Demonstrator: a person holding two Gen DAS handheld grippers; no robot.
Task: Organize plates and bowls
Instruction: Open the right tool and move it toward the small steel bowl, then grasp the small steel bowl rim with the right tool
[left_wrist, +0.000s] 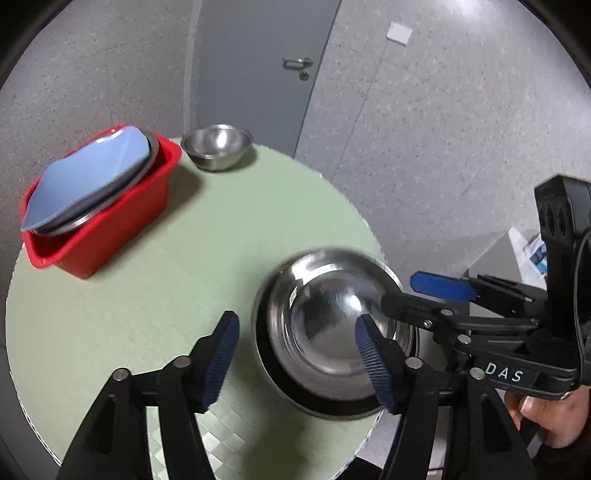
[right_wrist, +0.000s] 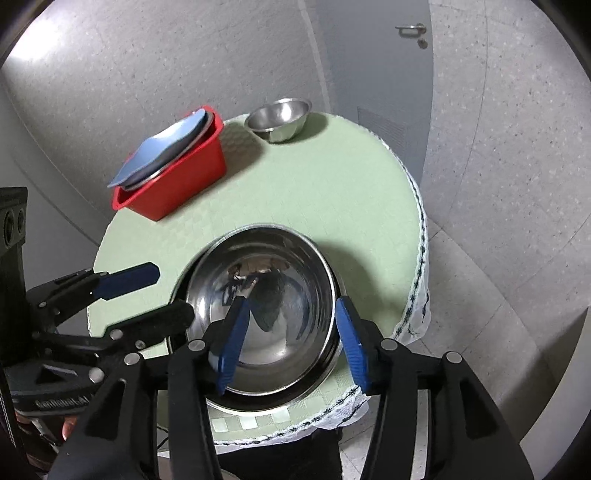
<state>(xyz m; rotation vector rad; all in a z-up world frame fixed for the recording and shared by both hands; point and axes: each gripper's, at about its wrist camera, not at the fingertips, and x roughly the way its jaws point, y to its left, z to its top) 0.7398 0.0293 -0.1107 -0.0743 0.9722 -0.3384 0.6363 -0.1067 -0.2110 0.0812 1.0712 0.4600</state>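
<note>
A large steel bowl (left_wrist: 325, 328) (right_wrist: 262, 314) sits near the front edge of the round green table (left_wrist: 166, 277) (right_wrist: 332, 184). My right gripper (right_wrist: 291, 339) is open, its fingers straddling the bowl's near right rim, one inside and one outside. It also shows in the left wrist view (left_wrist: 417, 295). My left gripper (left_wrist: 295, 358) is open and empty just left of the bowl, and shows in the right wrist view (right_wrist: 162, 295). A small steel bowl (left_wrist: 217, 147) (right_wrist: 279, 119) stands at the far edge. A red bin (left_wrist: 110, 225) (right_wrist: 184, 177) holds a blue plate (left_wrist: 92, 173) (right_wrist: 162, 151) leaning on a steel plate.
The table is small and round, with a white fringed cloth edge (right_wrist: 417, 266) close to the bowl. Grey walls and a grey door (left_wrist: 258, 74) stand behind it. A box with papers (left_wrist: 524, 254) lies on the floor at the right.
</note>
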